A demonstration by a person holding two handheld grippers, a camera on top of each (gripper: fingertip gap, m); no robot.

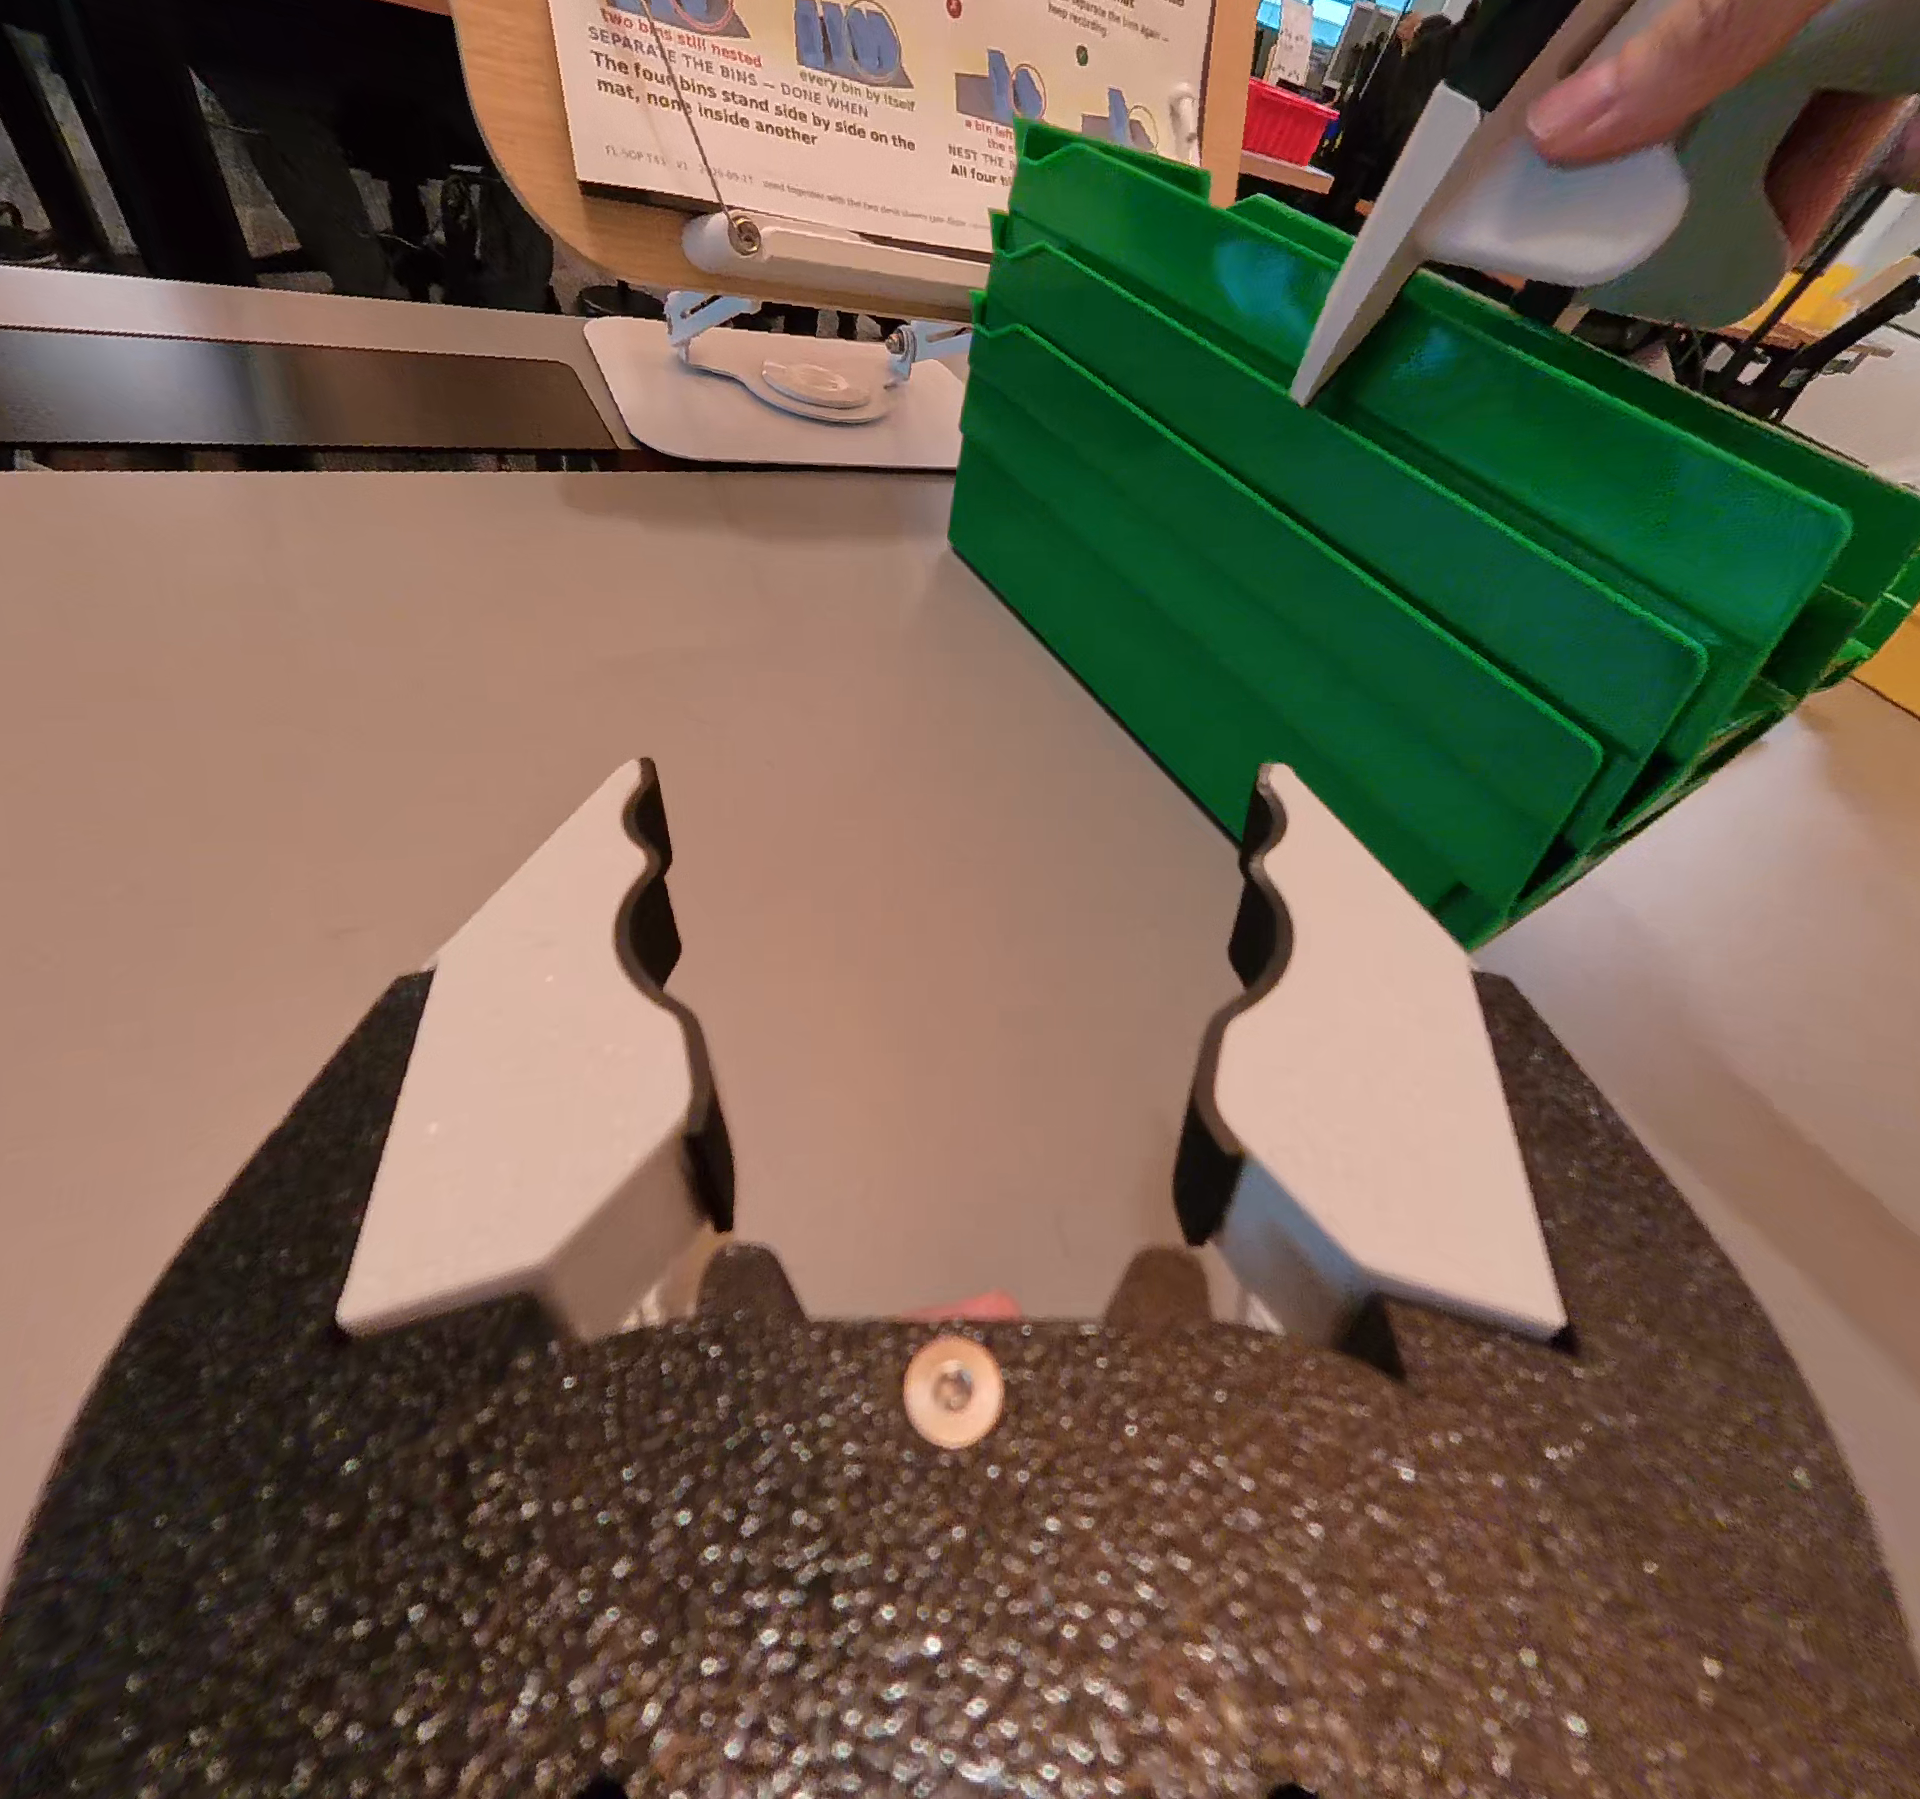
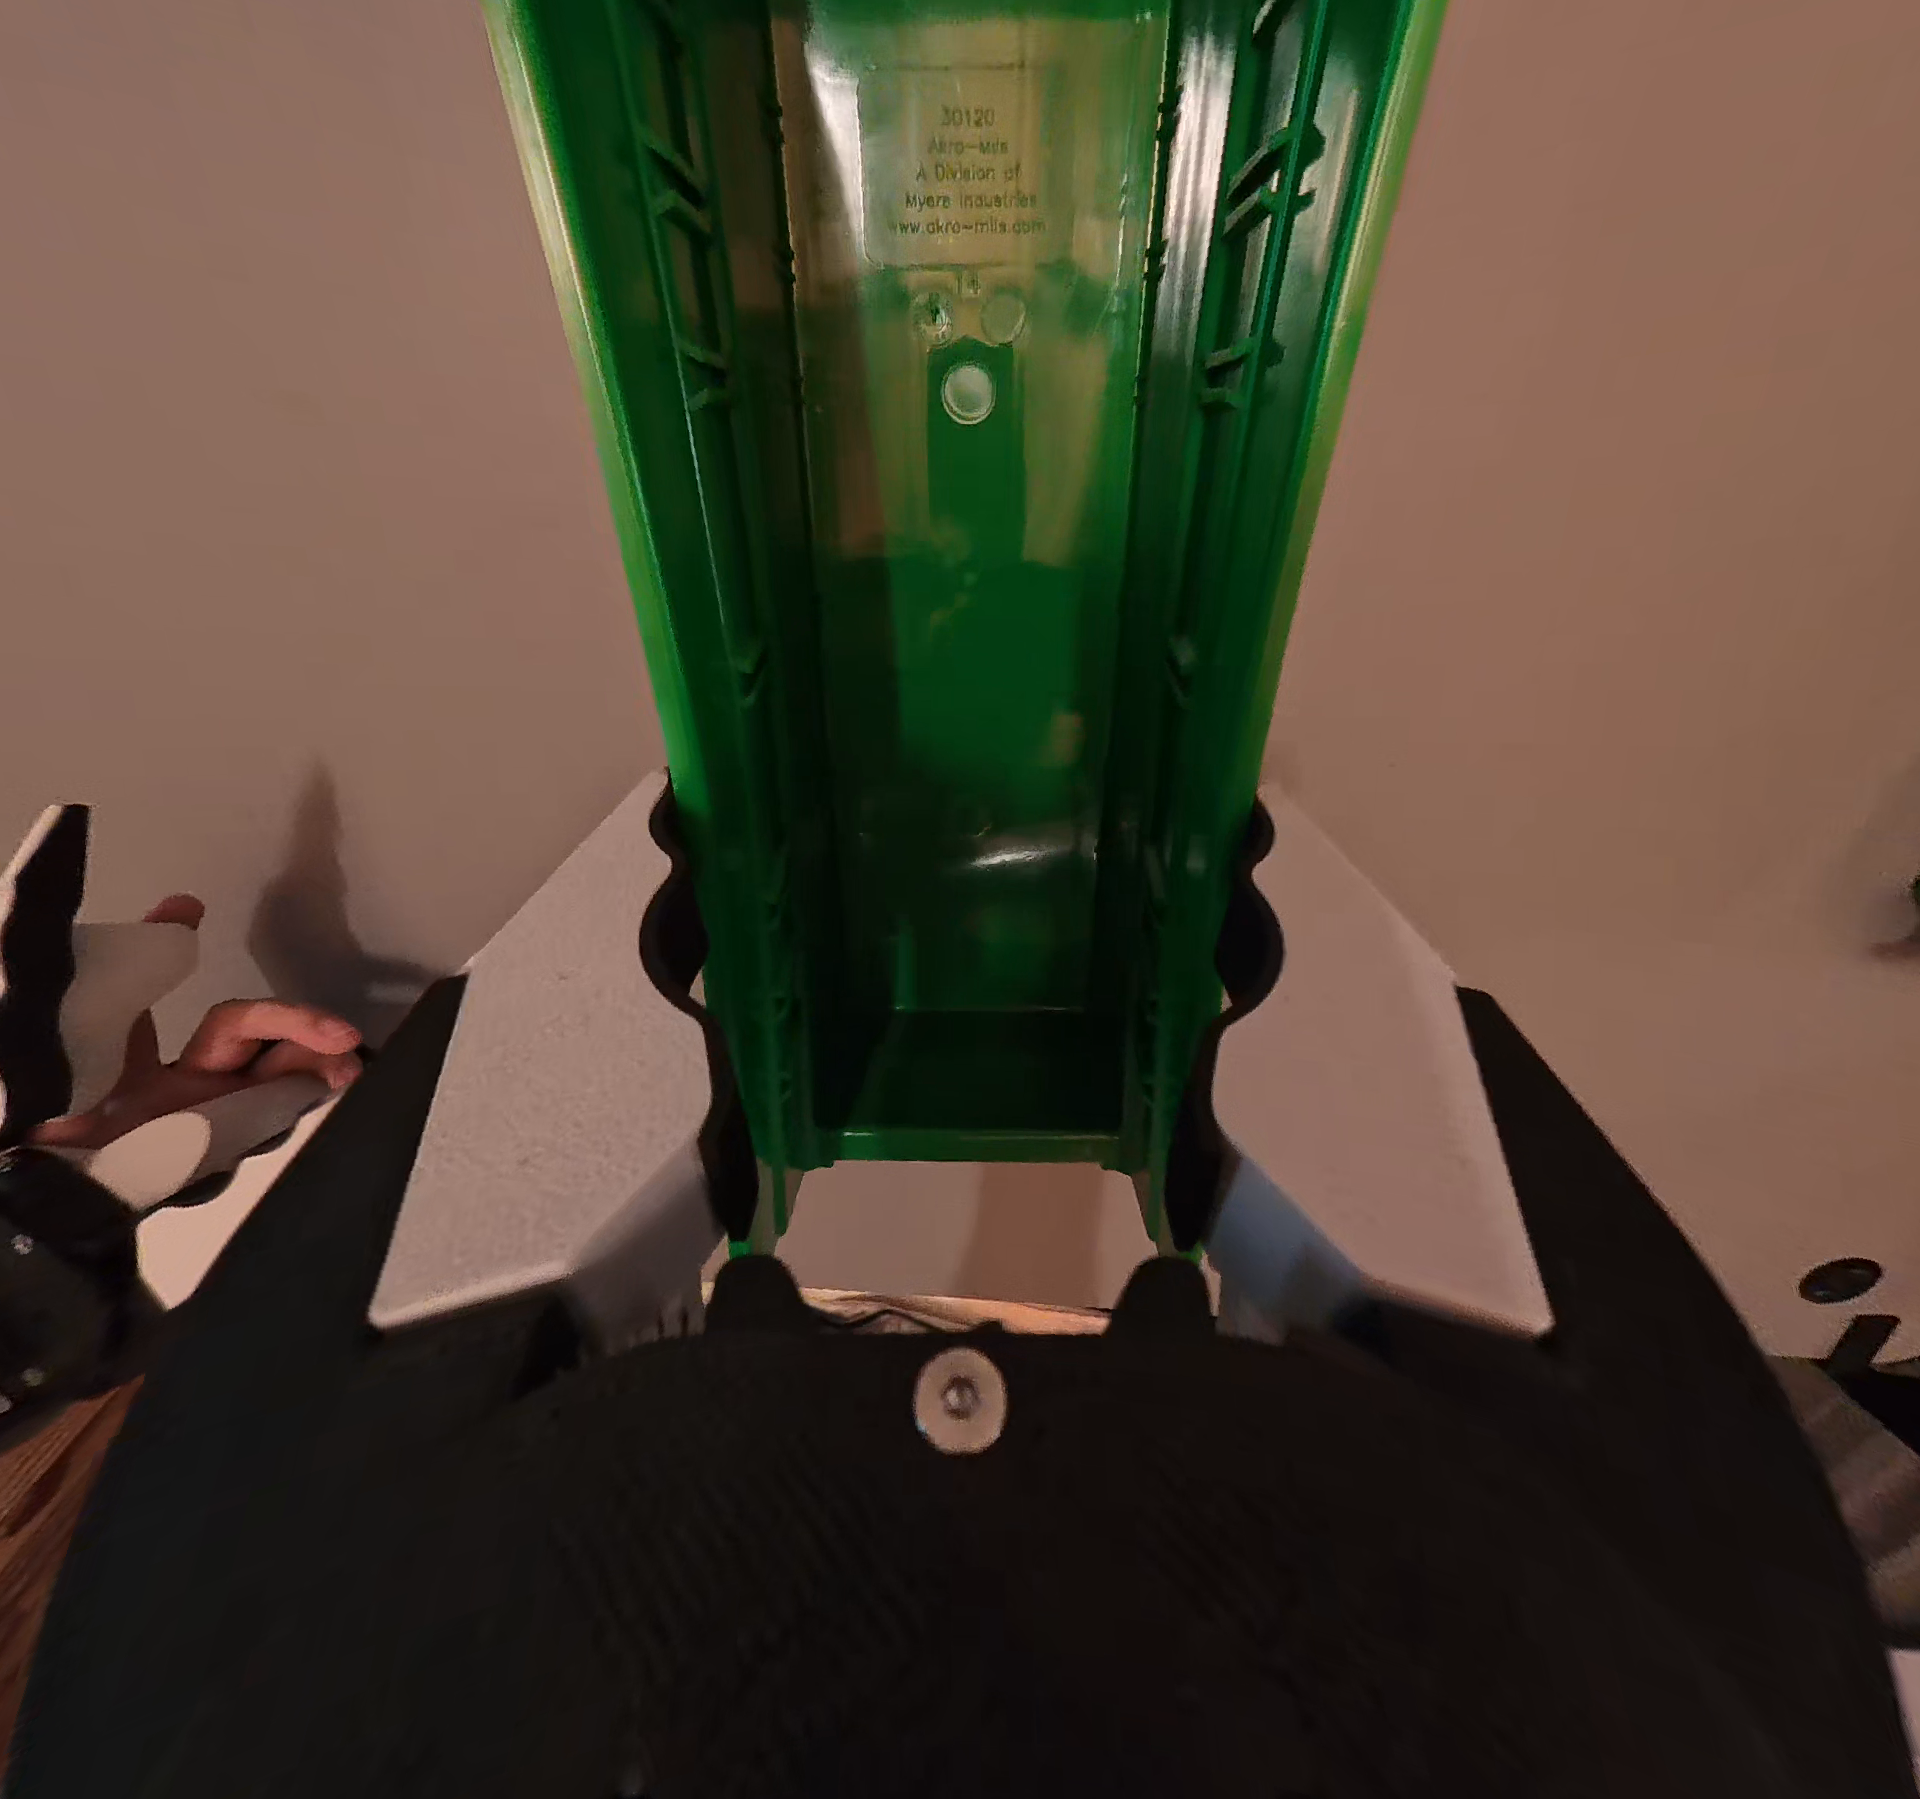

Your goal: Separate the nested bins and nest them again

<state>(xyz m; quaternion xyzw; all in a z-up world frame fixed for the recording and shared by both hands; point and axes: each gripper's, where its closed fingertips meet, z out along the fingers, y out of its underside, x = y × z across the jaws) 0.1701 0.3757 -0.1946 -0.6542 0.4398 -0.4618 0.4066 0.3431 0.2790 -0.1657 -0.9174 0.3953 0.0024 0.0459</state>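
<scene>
Four green bins sit nested on the grey mat, right of centre in the left wrist view. The right gripper clamps the top bin by its sides. The left gripper hangs spread and empty at lower centre.

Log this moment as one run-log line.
left hand-held gripper: open, empty, above table | right hand-held gripper: shut on top green bin | green bin stack: nested
</scene>
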